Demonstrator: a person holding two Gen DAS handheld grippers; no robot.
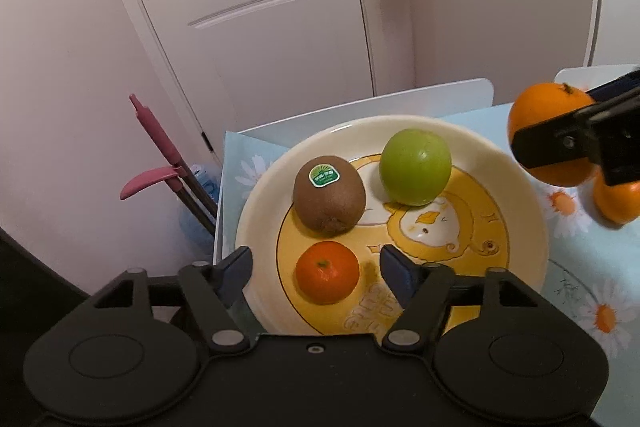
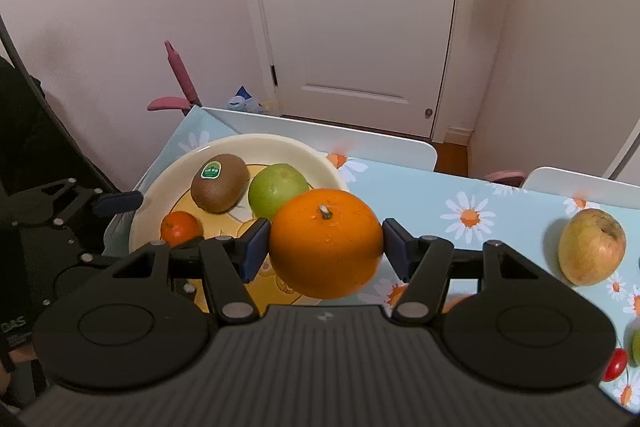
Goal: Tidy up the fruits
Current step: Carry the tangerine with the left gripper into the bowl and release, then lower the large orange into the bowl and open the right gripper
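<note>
Left wrist view looks down on a cream plate (image 1: 520,195) with a yellow cartoon print, set near the desk's (image 1: 580,251) far left corner on a blue daisy-print cloth. On the plate lie a kiwi (image 1: 329,194) with a green sticker, a green apple (image 1: 415,167) just beside it, and a small mandarin (image 1: 327,271) nearest the camera. The left gripper (image 1: 316,267) has its jaws released: the mandarin sits between the blue pads, with a gap showing on each side.

Right wrist view shows the right gripper (image 2: 325,247) with its jaws clenched on a large orange (image 2: 326,243), stem upward, held above the plate's right rim. From the left wrist view this orange hangs clear of the cloth, and a second orange (image 1: 618,201) rests on the desk under it. Toward the desk's right edge lies a yellowish pear (image 2: 591,247), and at the near right corner a small red tomato (image 2: 615,370).
</note>
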